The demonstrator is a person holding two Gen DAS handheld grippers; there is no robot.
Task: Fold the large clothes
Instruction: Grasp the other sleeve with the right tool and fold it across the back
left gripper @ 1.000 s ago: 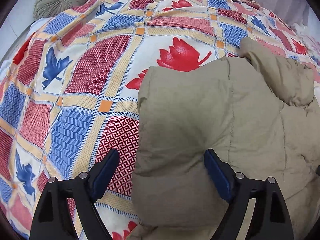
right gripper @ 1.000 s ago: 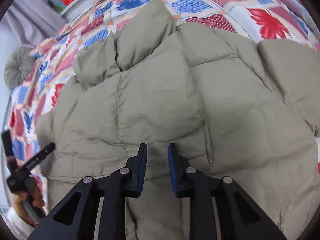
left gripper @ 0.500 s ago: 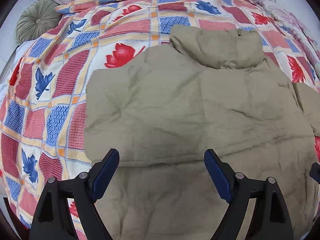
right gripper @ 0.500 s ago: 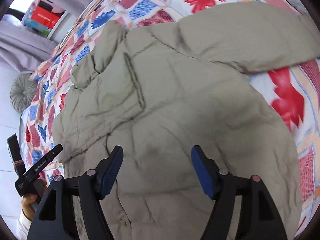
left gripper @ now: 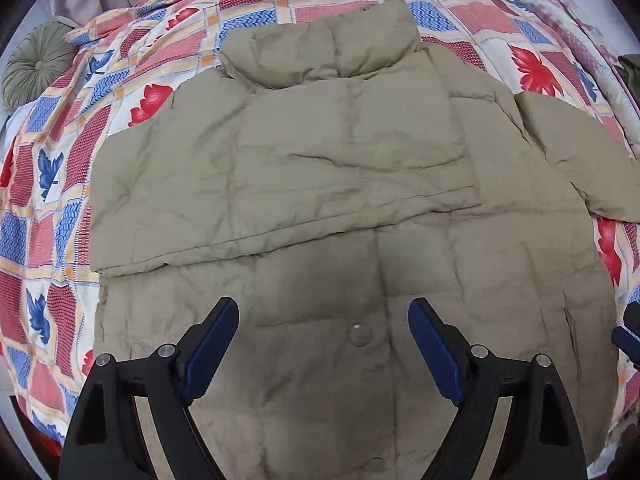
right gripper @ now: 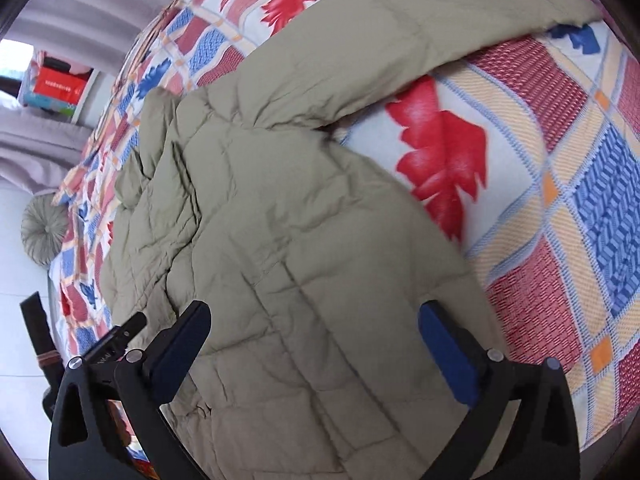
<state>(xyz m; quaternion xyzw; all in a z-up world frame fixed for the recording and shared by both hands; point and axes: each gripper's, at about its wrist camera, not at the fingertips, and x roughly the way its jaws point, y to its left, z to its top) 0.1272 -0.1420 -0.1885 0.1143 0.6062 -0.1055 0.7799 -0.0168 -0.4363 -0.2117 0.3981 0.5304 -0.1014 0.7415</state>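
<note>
A khaki puffer jacket (left gripper: 340,184) lies flat on the bed, collar (left gripper: 320,52) at the far side. Its left sleeve (left gripper: 224,200) is folded across the chest; the right sleeve (left gripper: 576,152) sticks out to the right. My left gripper (left gripper: 324,344) is open and empty above the jacket's lower front. In the right wrist view the jacket (right gripper: 304,264) fills the middle, and its free sleeve (right gripper: 420,28) stretches away to the upper right. My right gripper (right gripper: 316,344) is open and empty above the jacket's right side.
The bed has a patchwork bedspread (left gripper: 60,184) with red and blue leaves, also in the right wrist view (right gripper: 560,200). A round green cushion (left gripper: 36,64) lies at the bed's far left corner. A shelf with boxes (right gripper: 56,84) stands beyond the bed.
My right gripper has opened and let go of the jacket. Both grippers have drawn back. My left gripper has swung from the jacket's left edge to over its front.
</note>
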